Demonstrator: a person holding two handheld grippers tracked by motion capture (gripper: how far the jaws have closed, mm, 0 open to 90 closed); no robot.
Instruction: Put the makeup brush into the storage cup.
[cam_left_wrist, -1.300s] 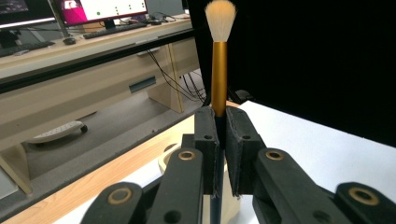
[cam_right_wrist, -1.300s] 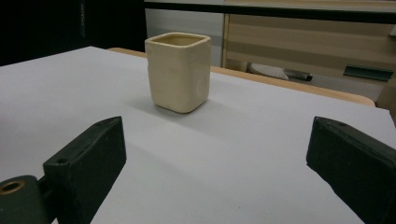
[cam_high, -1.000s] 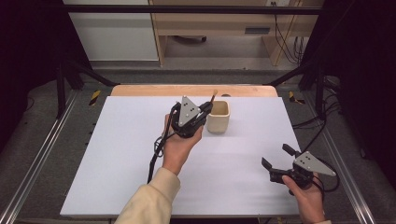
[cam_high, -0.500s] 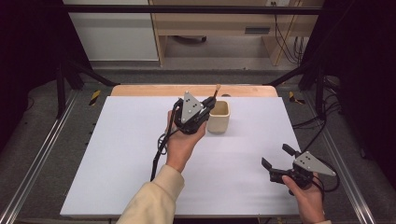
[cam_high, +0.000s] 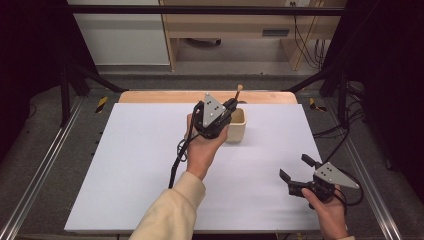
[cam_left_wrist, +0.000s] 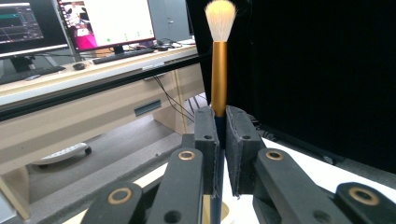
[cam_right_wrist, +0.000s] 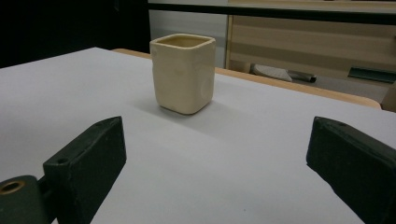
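Gold-handled brush (cam_left_wrist: 218, 70) stands clamped in left gripper (cam_left_wrist: 221, 135) beside cream cup (cam_high: 237, 124).

The left gripper (cam_high: 231, 106), clamped on the brush (cam_high: 238, 92), has drifted slightly toward the cup (cam_high: 235, 126), so the cup now sits just beside the gripper and partly under it. The brush tip stands a little higher against the table's far wooden edge (cam_high: 150, 96).
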